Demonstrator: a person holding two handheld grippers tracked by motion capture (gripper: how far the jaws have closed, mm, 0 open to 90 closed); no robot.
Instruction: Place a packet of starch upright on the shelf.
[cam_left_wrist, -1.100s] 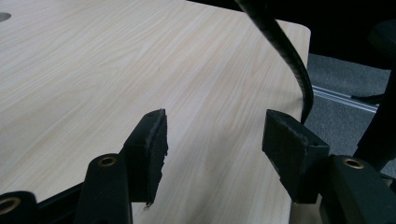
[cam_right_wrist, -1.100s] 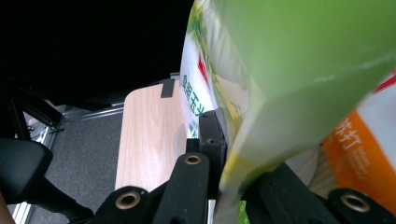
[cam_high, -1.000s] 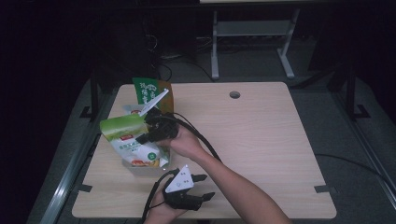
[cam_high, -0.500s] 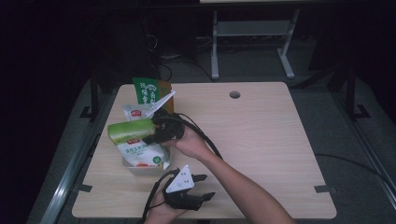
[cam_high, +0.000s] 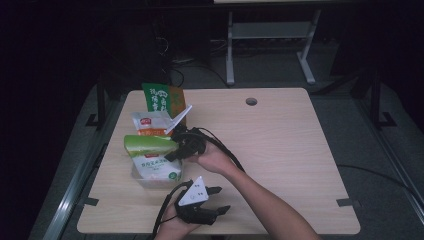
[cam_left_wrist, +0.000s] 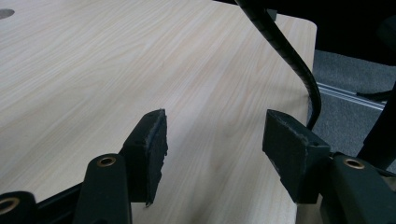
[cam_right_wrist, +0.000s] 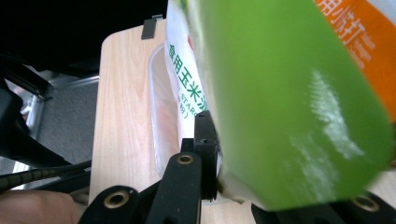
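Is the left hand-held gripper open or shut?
Open. In the left gripper view, the left hand-held gripper has its jaws wide apart, with bare table showing in the gap and nothing held.

The green packet (cam_high: 150, 144) lay roughly level above the clear tub (cam_high: 150, 180), its near end pinched in the right claw (cam_high: 172, 152). It was glossy, bright green with an orange panel of printed characters. Under it a white packet (cam_high: 159, 169) with green lettering stood in the tub, at the desk's (cam_high: 280, 150) left side.
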